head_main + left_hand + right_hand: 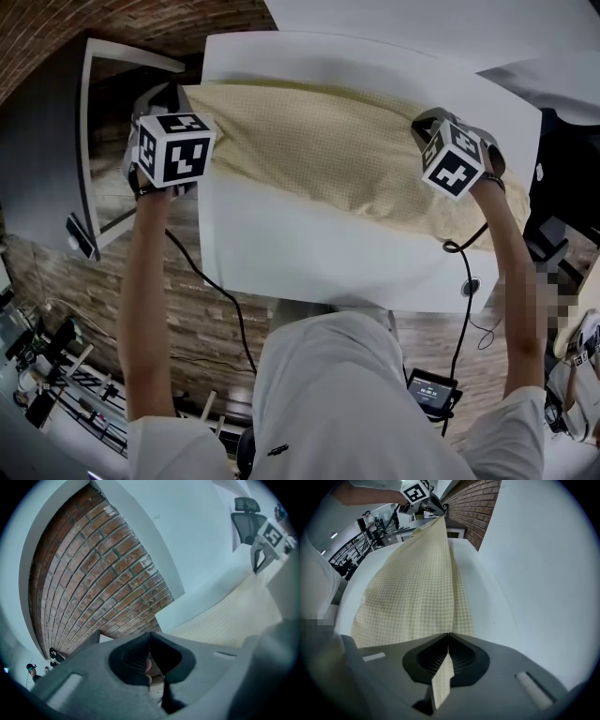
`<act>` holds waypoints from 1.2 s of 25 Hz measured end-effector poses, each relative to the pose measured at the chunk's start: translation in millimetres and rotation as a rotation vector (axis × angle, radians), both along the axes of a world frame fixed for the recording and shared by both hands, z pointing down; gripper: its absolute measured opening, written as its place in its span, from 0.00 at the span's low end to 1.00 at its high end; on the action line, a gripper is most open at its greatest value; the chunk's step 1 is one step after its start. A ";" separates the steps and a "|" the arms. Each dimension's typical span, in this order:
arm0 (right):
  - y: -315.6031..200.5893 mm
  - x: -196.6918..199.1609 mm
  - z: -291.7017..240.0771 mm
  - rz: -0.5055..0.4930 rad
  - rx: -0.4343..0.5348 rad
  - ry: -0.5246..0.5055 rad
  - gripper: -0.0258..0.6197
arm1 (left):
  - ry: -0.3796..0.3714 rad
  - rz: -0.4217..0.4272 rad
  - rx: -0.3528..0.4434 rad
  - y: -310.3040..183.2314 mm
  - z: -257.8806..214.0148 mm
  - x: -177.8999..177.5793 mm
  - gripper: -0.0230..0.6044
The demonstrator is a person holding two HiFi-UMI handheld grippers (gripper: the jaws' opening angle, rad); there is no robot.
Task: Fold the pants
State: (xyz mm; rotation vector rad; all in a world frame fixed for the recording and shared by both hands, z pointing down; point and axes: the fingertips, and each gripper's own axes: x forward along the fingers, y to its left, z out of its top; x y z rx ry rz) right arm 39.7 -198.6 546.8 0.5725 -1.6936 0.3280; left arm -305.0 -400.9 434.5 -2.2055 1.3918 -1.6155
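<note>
My L gripper (149, 637) has fingers clenched on one end of pants (319, 141); R gripper (448, 639) fingers pinch other end, over white counter (309, 253).

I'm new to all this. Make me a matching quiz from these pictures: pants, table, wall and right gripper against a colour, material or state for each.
1 pants
2 table
3 wall
4 right gripper

A brick
B shut on the cloth
C white
D pale yellow check

Pairs: 1-D, 2-C, 3-A, 4-B
</note>
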 end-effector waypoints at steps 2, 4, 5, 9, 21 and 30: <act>0.8 0.0 -6.2 -0.015 0.010 0.008 0.06 | -0.001 -0.006 0.014 -3.7 -4.2 -1.2 0.04; 1.9 0.7 -14.4 -0.022 0.022 0.009 0.06 | -0.002 -0.012 0.027 -7.7 -9.1 -3.0 0.04; 1.8 0.7 -18.3 -0.024 0.028 0.007 0.06 | -0.003 -0.014 0.025 -9.5 -10.2 -4.4 0.04; -7.7 3.2 -29.5 -0.016 0.053 0.003 0.06 | -0.016 0.000 -0.004 -12.6 -1.9 -3.4 0.04; -31.4 18.4 -3.3 0.109 0.071 0.044 0.06 | -0.040 0.050 -0.186 25.8 72.5 12.5 0.12; -38.0 22.0 -15.0 0.130 0.123 0.043 0.06 | -0.019 0.015 -0.287 44.2 106.4 3.2 0.16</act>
